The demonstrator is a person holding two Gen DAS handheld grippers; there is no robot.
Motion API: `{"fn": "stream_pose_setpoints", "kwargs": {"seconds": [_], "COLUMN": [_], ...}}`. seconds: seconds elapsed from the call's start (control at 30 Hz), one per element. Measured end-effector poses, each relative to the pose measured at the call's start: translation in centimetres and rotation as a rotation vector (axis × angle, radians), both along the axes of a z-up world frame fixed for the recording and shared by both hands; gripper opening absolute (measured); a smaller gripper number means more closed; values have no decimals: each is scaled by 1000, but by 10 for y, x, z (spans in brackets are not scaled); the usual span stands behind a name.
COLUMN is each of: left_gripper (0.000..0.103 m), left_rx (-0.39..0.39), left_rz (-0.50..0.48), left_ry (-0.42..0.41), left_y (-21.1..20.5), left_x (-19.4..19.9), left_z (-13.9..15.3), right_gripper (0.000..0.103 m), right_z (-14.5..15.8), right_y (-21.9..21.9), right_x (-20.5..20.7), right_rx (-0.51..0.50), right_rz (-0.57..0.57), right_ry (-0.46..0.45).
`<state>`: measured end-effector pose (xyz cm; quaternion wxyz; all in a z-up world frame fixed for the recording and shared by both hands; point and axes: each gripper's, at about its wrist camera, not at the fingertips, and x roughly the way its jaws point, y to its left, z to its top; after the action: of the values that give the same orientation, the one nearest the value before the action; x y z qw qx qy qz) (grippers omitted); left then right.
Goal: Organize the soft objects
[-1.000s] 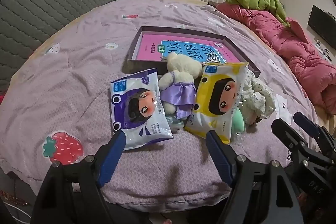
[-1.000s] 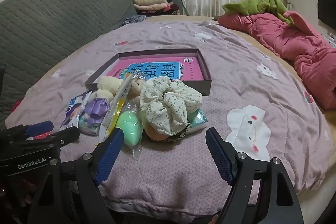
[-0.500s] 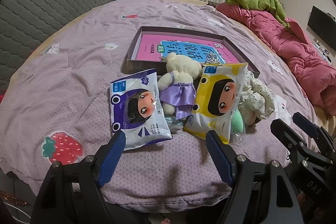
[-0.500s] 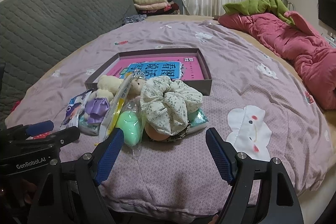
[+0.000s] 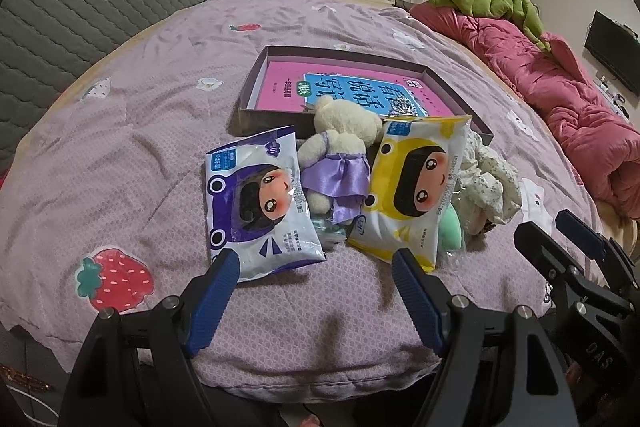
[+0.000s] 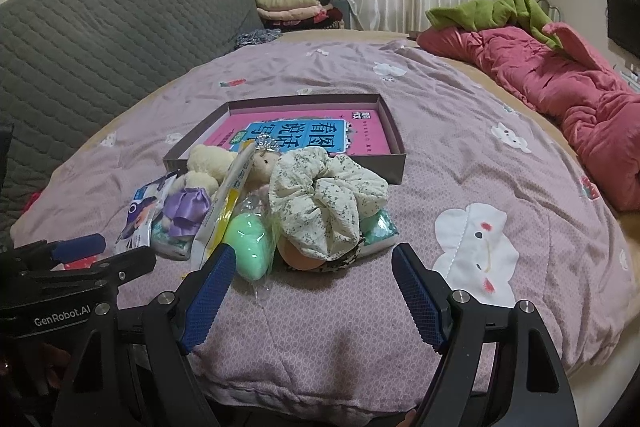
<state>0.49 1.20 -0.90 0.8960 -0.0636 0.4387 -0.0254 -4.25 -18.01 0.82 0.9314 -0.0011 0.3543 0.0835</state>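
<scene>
I hold both grippers, left gripper (image 5: 314, 293) and right gripper (image 6: 312, 291), jaws apart, short of the pile — next, the floral scrunchie (image 6: 324, 203) at frame centre goes to the box (image 6: 394, 163).

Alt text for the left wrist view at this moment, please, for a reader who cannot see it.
The open left tool hovers at the near edge of a purple bedspread, facing a pile of soft items: a blue wipes pack, a plush bear in a purple dress and a yellow wipes pack. Behind them sits a shallow box holding a pink book; the right tool shows at right.
</scene>
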Motion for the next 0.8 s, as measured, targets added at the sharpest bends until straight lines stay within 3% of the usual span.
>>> {"fn": "stream_pose_setpoints", "kwargs": {"seconds": [0.8], "left_gripper": [78], "left_rx": [-25], "left_rz": [38], "left_ry": [24], "left_y": [13], "left_x": [5], "left_z": [-4], "right_gripper": [81], "right_z": [1], "right_y": [2], "right_x": [4], "right_rx": [1], "right_rz": [8], "right_ry": [-21]}}
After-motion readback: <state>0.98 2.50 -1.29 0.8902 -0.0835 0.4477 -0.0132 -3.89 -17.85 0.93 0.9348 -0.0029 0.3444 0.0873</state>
